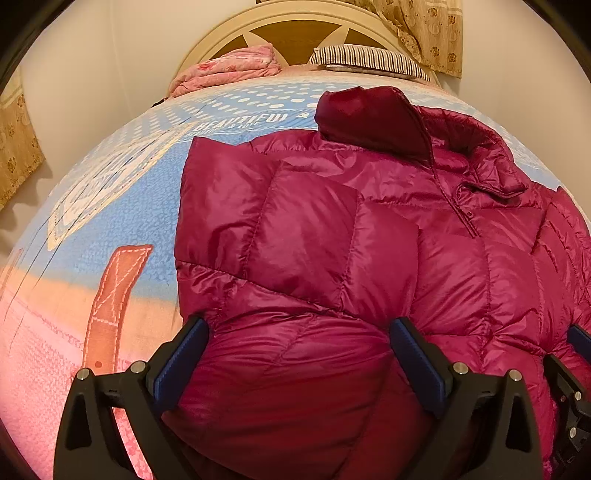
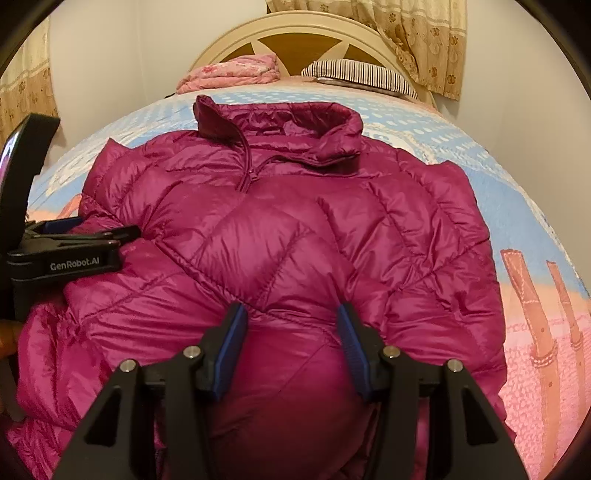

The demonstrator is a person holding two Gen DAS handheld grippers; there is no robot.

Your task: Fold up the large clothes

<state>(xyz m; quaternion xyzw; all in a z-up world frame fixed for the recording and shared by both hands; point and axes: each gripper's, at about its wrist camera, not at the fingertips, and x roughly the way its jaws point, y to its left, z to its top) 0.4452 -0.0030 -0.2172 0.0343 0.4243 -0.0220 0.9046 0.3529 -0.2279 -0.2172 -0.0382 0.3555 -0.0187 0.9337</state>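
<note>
A magenta quilted down jacket (image 1: 332,221) lies front up on the bed, its collar (image 1: 373,118) toward the headboard and its zip partly open. My left gripper (image 1: 299,332) is shut on a puffy fold at the jacket's near left edge, which bulges between the blue pads (image 1: 184,354). My right gripper (image 2: 291,321) is shut on a thick fold of the jacket (image 2: 295,221) nearer the middle. The left gripper (image 2: 122,236) shows from the side in the right wrist view, resting on the jacket. Part of the right gripper (image 1: 569,369) shows at the left wrist view's right edge.
The bed sheet (image 1: 110,221) is blue and pink with printed patterns. A folded pink quilt (image 1: 229,70) and a striped pillow (image 1: 369,59) lie by the cream headboard (image 1: 295,22). Floral curtains (image 1: 432,33) hang behind. Walls stand close on both sides.
</note>
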